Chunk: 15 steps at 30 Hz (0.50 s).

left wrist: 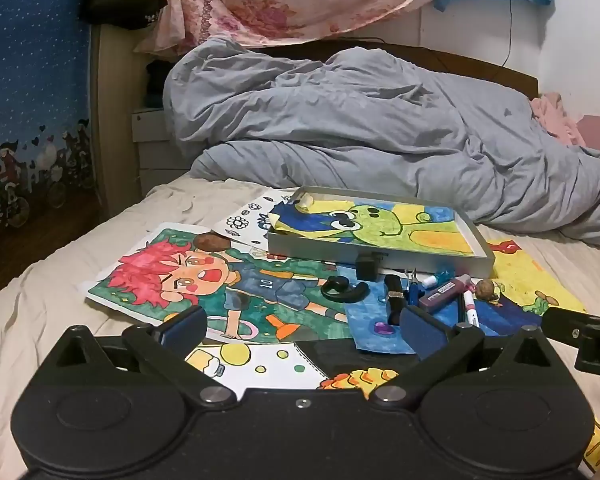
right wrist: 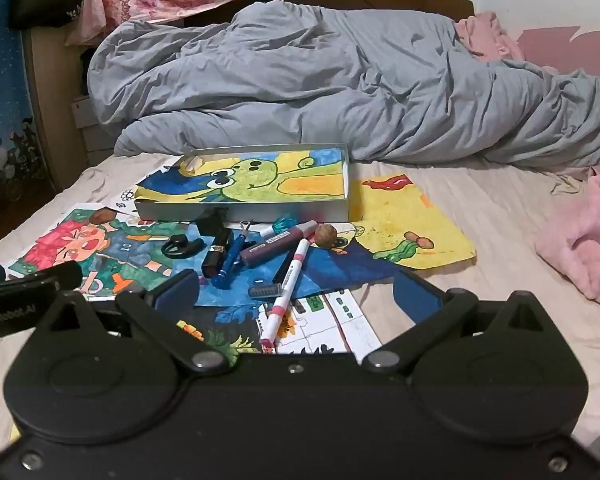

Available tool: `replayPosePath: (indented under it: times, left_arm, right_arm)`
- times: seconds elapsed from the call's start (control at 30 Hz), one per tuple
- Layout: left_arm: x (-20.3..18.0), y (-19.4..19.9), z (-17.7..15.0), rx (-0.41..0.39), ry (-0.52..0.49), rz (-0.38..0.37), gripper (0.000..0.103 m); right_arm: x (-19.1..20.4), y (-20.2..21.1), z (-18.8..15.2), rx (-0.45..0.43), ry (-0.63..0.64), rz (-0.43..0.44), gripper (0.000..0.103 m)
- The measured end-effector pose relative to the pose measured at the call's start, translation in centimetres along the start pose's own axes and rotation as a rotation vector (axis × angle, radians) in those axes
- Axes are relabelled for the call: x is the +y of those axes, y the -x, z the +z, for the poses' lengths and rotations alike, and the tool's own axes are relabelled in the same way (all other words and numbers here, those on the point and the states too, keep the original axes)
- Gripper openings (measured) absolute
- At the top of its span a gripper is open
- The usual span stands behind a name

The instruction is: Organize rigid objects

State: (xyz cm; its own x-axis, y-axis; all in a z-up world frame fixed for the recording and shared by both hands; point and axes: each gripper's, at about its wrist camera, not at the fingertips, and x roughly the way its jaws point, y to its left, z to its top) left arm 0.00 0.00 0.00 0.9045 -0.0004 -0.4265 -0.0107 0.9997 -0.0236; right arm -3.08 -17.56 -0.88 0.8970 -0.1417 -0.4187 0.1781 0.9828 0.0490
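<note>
A shallow grey tray (right wrist: pixel 244 212) lined with a frog drawing lies on the bed; it also shows in the left wrist view (left wrist: pixel 384 256). In front of it lie small items: a black charger cube (right wrist: pixel 210 220), black ear hook (right wrist: pixel 182 247), black lipstick (right wrist: pixel 218 256), blue tool (right wrist: pixel 232 260), purple tube (right wrist: pixel 276 242), pink-white marker (right wrist: pixel 286 292), walnut (right wrist: pixel 325 235) and small grey comb (right wrist: pixel 265 290). A second walnut (left wrist: pixel 212 241) rests on the boy drawing. My left gripper (left wrist: pixel 300 328) and right gripper (right wrist: pixel 296 292) are both open and empty, just short of the pile.
Coloured drawings (left wrist: pixel 220 280) cover the beige sheet. A crumpled grey duvet (right wrist: pixel 340 88) fills the far half of the bed. A pink cloth (right wrist: pixel 580 236) lies at the right. A wooden headboard and floral fabric are behind.
</note>
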Motion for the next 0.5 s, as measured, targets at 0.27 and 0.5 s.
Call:
replayPosePath:
  times: [0.27,0.5]
  left_arm:
    - [-0.02,0.02,-0.02,-0.011,-0.005,0.004,0.102]
    - [-0.02,0.02,-0.02,-0.009,-0.004,0.003,0.102]
  right_arm:
    - [-0.07,-0.23,0.01,0.009,-0.001,0.000,0.103]
    - [-0.15,-0.16,-0.08,0.010,-0.011,0.001,0.103]
